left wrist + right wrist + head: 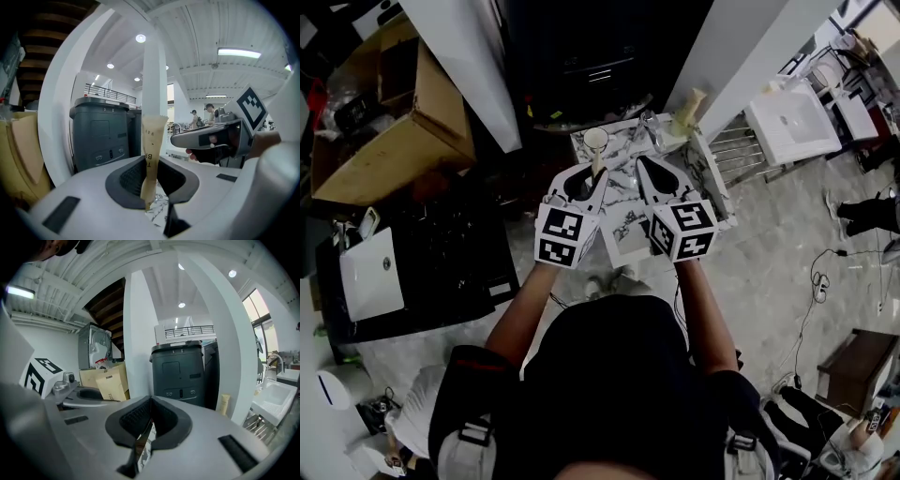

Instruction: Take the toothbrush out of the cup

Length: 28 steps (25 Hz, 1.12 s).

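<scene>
Left tongs (152,190) are clamped on the paper-wrapped toothbrush (153,140), which stands upright above the marble desk (623,230). Right tongs (146,427) are pressed together with nothing between them, just beside the left.

The toothbrush (151,154), wrapped in a tan printed paper sleeve, is held upright between the fingers (129,177) of the left gripper (152,190), with its lower end hanging clear above the marbled surface (623,202). The white cup (595,139) is stood open-mouthed at that surface's far left corner.
</scene>
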Tool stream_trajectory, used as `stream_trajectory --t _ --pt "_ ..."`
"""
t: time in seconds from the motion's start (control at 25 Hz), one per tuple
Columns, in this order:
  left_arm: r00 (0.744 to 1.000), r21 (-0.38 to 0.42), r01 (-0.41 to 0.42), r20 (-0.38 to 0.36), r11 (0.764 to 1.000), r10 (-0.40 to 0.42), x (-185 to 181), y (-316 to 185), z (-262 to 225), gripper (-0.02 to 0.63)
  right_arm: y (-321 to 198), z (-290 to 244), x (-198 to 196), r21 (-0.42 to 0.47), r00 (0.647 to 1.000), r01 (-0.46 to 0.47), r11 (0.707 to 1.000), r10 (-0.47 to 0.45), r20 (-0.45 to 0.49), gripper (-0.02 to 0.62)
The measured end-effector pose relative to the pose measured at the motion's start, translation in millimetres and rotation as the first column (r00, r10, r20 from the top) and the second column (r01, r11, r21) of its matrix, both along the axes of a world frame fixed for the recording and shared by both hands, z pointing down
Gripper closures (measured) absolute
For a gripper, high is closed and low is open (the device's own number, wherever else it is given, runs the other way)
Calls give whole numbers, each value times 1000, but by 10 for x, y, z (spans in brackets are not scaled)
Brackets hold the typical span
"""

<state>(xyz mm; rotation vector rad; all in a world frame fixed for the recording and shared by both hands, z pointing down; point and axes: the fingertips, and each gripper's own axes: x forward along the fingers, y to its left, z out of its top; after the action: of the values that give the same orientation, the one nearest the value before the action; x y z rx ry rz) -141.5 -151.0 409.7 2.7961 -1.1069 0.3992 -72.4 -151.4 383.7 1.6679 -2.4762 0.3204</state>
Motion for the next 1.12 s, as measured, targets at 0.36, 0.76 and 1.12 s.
stream_trajectory --t 0.36,0.76,1.12 --pt "998 5 -59 -9 998 59 -38 171 -40 538 132 -95 -51 23 1000 -29 999 29 -8 561" --pt "999 4 -46 -14 999 46 -14 113 -29 538 46 -73 -23 28 1000 -12 1000 11 8 561" --pt "1000 -8 4 2 1000 -4 338 -10 16 538 -83 -27 380 20 998 23 1000 -24 56 561"
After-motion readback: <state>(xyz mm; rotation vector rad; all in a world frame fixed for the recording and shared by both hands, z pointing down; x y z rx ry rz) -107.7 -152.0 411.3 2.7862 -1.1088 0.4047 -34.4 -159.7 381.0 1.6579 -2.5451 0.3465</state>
